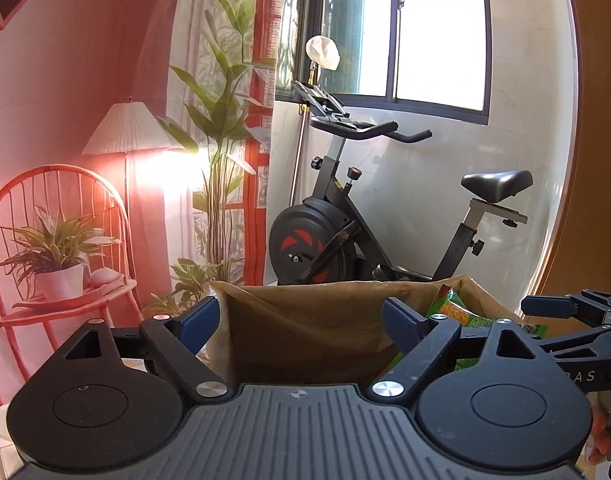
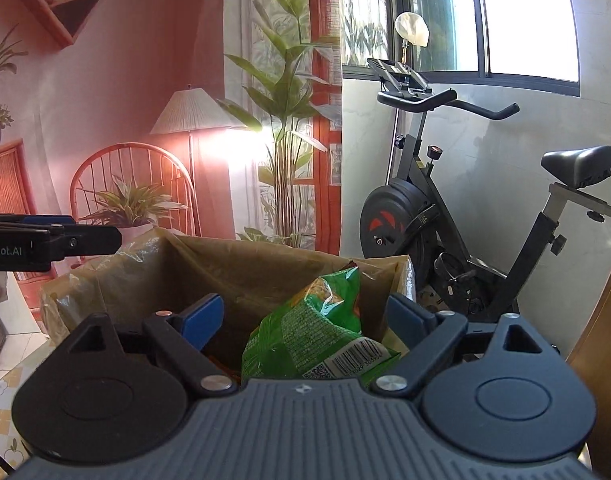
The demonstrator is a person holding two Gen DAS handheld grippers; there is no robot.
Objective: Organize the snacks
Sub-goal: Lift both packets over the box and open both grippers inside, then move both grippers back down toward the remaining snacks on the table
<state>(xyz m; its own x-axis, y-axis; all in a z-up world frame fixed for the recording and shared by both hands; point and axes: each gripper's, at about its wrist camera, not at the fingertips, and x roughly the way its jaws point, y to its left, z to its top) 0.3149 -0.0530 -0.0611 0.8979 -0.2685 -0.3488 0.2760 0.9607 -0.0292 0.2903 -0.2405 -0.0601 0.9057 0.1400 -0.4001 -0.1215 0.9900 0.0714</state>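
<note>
Left tool point(image 1: 301, 320): released, jaws spread wide, nothing between the pads, poised over the left part of the paper-lined box point(image 1: 305, 320). Right tool point(image 2: 303, 316): released, jaws spread wide, pads clear of the green snack bag point(image 2: 317, 332). Snack bag: inside the box, leaning toward its right wall, barcode end nearest the right tool. Behind the box: exercise bike point(image 2: 445, 220), floor lamp point(image 2: 191, 116).
</note>
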